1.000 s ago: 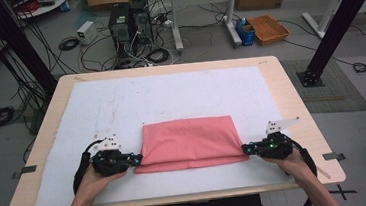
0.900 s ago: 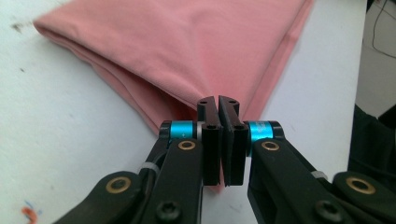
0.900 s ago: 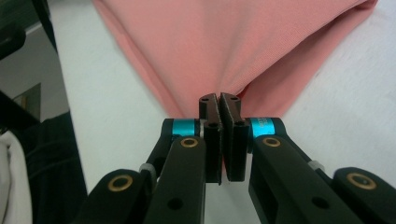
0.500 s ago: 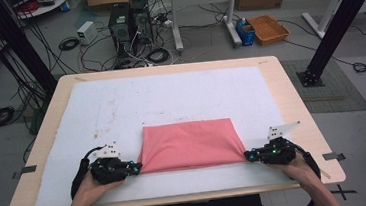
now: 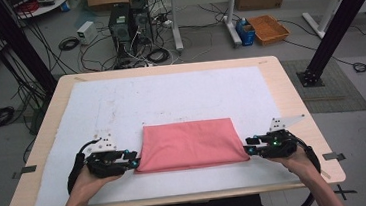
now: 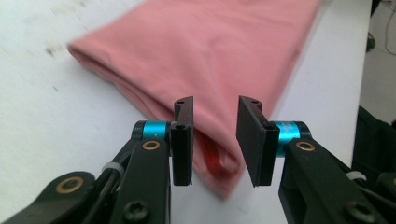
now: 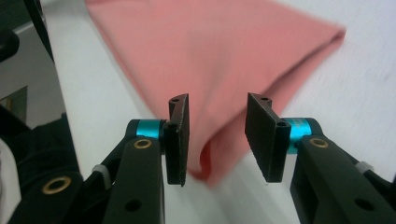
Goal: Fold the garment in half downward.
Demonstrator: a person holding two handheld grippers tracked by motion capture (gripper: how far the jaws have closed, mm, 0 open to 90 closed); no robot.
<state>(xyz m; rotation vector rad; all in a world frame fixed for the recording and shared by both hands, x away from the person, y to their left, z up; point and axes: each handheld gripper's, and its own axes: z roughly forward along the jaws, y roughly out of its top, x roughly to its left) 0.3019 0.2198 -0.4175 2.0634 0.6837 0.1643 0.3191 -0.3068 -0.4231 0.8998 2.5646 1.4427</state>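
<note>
since the earlier frame both sets of jaws have just been opening and have let go of the near corners of the pink cloth (image 5: 189, 144); the near edge, a little lifted and bunched then, now lies flat, and my hands have drawn slightly outward from it.

at the lower left of the high view my left hand (image 5: 85, 179) comes up from the bottom edge, forearm angled inward, gripper lying level and pointing right. the left gripper (image 5: 135, 163) sits just beside the cloth's near-left corner. in the left gripper view its jaws (image 6: 215, 140) are spread, flat matte-black pads on blue anodised collars, with the cloth corner lying between them, neither pad pressing it. a brighter red strip of fabric peeks from the layers at that corner.

the cloth is in the lower middle of the high view, on the white mat (image 5: 121, 108) that covers the pale wooden table (image 5: 291, 103). it is folded into a rough trapezoid, wider at the near edge, soft and smooth, with rounded folded edges. the mat is faintly speckled and scuffed.

at the lower right my right hand (image 5: 296, 161) mirrors the left, gripper level, pointing left. the right gripper (image 5: 248, 150) is at the near-right corner. in the right gripper view its jaws (image 7: 217, 137) are parted likewise, the doubled corner of cloth between them, unpinched.
</note>
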